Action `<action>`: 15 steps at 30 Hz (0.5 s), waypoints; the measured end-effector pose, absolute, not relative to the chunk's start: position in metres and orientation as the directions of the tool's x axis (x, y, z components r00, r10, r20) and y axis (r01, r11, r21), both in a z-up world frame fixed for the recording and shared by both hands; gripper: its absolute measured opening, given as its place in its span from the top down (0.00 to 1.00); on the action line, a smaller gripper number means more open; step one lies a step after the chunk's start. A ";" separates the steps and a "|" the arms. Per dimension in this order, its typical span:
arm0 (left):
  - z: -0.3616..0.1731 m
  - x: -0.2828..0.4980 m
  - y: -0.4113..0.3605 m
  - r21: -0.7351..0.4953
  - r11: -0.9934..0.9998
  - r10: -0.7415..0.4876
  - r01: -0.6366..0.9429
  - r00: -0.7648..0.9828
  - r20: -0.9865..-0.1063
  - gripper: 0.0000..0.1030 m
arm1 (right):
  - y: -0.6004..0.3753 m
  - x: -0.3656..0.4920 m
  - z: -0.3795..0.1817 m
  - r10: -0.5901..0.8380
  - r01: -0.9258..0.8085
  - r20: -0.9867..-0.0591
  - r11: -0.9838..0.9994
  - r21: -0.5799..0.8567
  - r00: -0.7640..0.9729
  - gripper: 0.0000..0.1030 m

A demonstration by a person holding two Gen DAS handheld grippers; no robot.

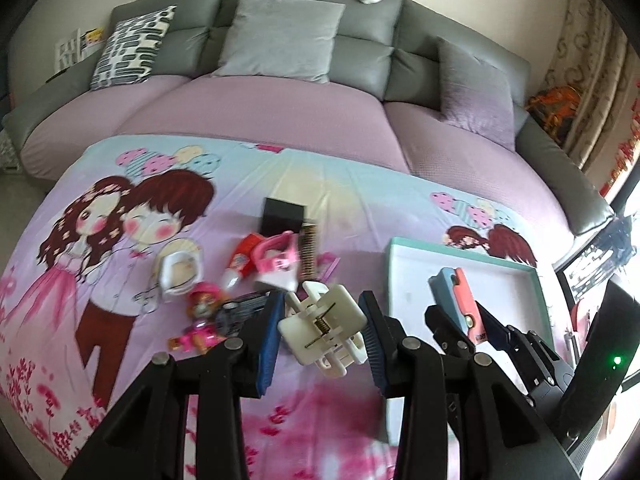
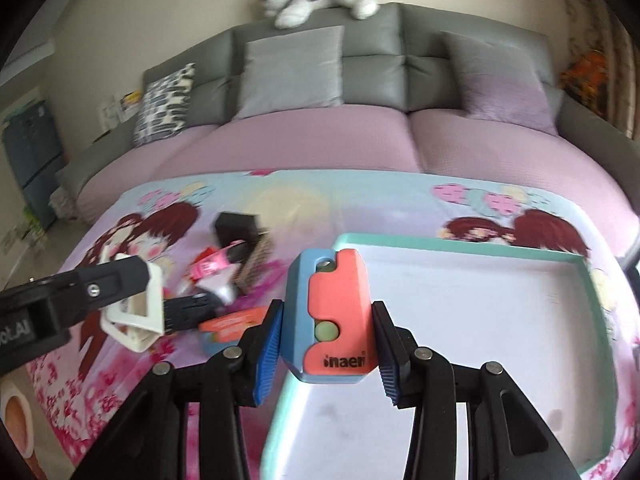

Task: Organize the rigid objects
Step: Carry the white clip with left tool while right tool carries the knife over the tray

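Observation:
My left gripper [image 1: 322, 332] is shut on a cream plastic clip [image 1: 324, 330] with a metal spring, held above the cartoon-print sheet. My right gripper [image 2: 328, 332] is shut on a blue and coral block-shaped item [image 2: 332, 316], held over the near left corner of the white tray with a teal rim [image 2: 592, 292]. In the left wrist view the right gripper [image 1: 466, 320] and its item [image 1: 454, 294] hang over the tray [image 1: 520, 268]. The left gripper with its clip [image 2: 136, 312] shows at the left of the right wrist view.
A pile lies on the sheet: a black box [image 1: 282, 214], a red tube [image 1: 242, 258], a pink toy [image 1: 276, 256], a brown comb [image 1: 308, 250], a white frame [image 1: 178, 270], a small doll [image 1: 200, 312]. A grey sofa [image 1: 304, 52] with cushions stands behind.

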State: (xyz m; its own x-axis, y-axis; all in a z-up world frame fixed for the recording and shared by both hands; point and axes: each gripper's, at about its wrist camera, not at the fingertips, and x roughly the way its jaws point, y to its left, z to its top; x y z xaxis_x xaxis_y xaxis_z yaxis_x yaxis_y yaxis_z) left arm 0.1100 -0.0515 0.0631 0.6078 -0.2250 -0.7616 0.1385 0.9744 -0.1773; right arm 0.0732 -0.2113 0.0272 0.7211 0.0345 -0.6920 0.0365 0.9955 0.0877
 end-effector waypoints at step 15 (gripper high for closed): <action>0.053 0.126 -0.135 -0.132 0.950 -0.279 0.283 0.578 -0.767 0.62 | -0.285 0.066 0.023 -0.178 0.272 -0.697 0.962 0.026 0.694 0.56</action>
